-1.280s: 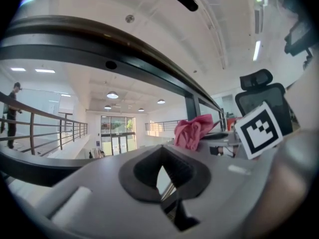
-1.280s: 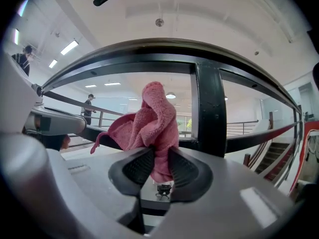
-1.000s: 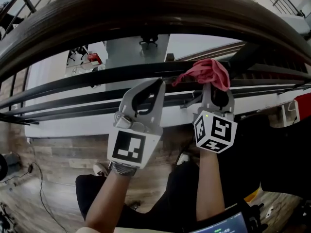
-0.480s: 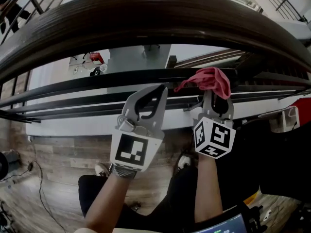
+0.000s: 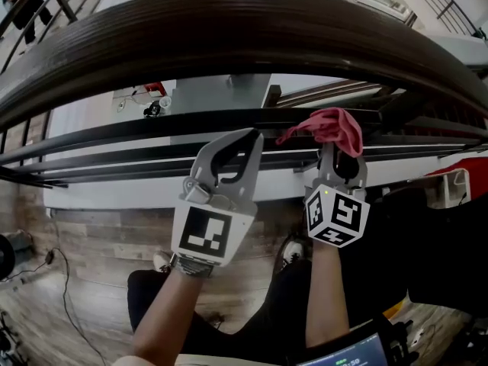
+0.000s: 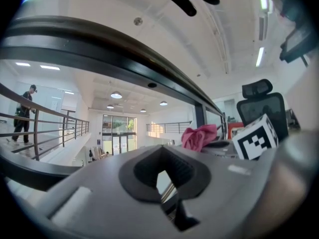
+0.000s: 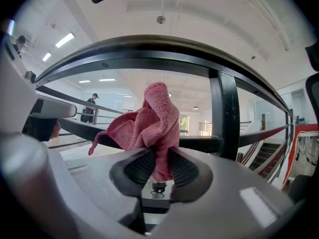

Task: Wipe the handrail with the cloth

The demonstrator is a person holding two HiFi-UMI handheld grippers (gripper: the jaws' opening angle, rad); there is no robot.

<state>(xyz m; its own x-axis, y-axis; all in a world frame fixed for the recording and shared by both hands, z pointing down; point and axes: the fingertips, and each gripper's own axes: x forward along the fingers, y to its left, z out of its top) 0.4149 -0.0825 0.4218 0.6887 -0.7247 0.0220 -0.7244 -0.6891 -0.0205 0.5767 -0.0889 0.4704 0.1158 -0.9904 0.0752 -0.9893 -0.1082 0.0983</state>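
A dark wooden handrail (image 5: 252, 21) curves across the top of the head view, with thinner black rails (image 5: 114, 128) under it. My right gripper (image 5: 341, 147) is shut on a pink cloth (image 5: 329, 126), which bunches up above its tips, below the handrail and in front of the black rails. In the right gripper view the cloth (image 7: 152, 121) stands between the pads, under the handrail (image 7: 164, 51). My left gripper (image 5: 245, 139) is shut with nothing in it, beside the right one, level with the lower rails. From the left gripper view the handrail (image 6: 114, 59) runs overhead, and the cloth (image 6: 198, 136) shows to the right.
A black upright post (image 7: 223, 113) joins the rails just right of the cloth. Beyond the railing lies a lower floor with desks (image 5: 145, 97). A person (image 6: 24, 116) walks on a far walkway. The person's legs and shoes (image 5: 293, 250) are on wooden floor below.
Both grippers have shifted slightly along the railing, the cloth still in the right one. The view has tilted, so the handrail fills more of the top.
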